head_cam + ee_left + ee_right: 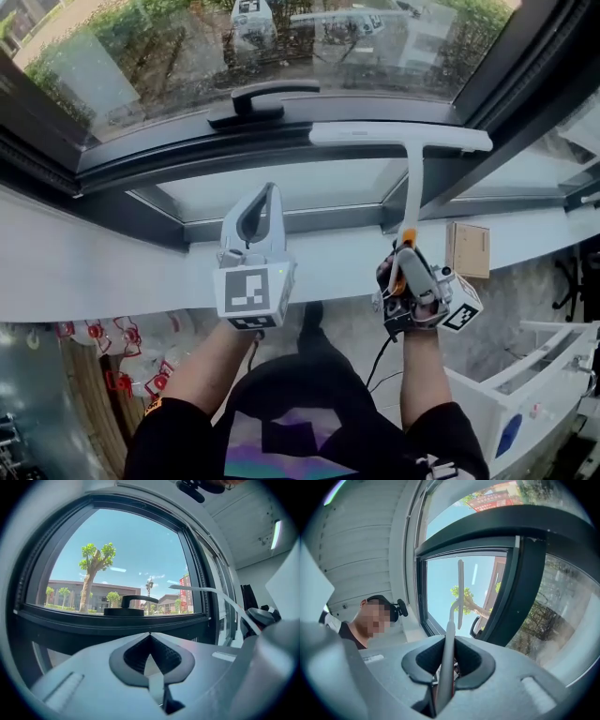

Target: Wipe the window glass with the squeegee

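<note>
In the head view the white squeegee (403,138) stands upright, its blade lying across the dark lower bar of the window frame (281,141), below the window glass (141,37). My right gripper (406,251) is shut on the squeegee's handle just above the sill. The right gripper view shows that handle (447,653) pinched between the jaws of my right gripper (446,641), with the blade (460,592) edge-on ahead. My left gripper (269,194) is shut on nothing, left of the squeegee and pointing at the frame. From the left gripper view (150,633) the squeegee (201,590) shows at the right.
A black window handle (253,98) sits on the frame just left of the blade. A white sill (94,262) runs under the window with a small cardboard box (469,248) on it at the right. A white rack (525,375) stands at lower right.
</note>
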`<state>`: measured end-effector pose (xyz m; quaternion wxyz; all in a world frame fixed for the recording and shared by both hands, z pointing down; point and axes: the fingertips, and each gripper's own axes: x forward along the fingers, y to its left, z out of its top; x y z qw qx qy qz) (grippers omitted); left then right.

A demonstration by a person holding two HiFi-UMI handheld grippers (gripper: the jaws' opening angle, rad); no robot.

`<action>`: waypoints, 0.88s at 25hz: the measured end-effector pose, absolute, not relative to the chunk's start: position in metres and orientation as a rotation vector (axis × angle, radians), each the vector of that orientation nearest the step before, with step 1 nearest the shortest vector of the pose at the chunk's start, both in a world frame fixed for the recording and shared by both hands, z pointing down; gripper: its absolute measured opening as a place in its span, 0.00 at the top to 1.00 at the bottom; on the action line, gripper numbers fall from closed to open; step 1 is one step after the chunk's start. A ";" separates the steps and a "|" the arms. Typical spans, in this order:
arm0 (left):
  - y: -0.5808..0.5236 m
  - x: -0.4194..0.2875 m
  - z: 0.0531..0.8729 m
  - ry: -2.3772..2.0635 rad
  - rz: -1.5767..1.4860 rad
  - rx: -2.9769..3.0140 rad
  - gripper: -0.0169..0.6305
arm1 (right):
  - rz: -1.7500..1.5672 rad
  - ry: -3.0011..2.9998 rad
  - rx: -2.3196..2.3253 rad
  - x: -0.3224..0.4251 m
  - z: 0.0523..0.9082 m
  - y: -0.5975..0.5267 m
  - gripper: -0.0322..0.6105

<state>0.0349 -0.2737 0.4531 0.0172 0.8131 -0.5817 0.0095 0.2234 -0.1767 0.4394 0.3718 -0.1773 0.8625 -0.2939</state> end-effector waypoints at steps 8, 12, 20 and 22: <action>-0.153 -0.044 0.473 -1.803 0.023 2.473 0.95 | -0.715 2.170 -0.689 0.191 0.450 -0.037 0.87; -0.094 -0.074 0.479 -1.804 0.033 2.457 0.95 | -0.748 2.145 -0.729 0.163 0.442 0.024 0.87; -0.004 -0.129 0.477 -1.875 0.049 2.372 0.95 | -0.752 2.221 -0.724 0.128 0.413 0.099 0.87; 0.013 -0.134 0.483 -1.893 0.058 2.352 0.95 | -0.736 2.259 -0.725 0.127 0.413 0.112 0.87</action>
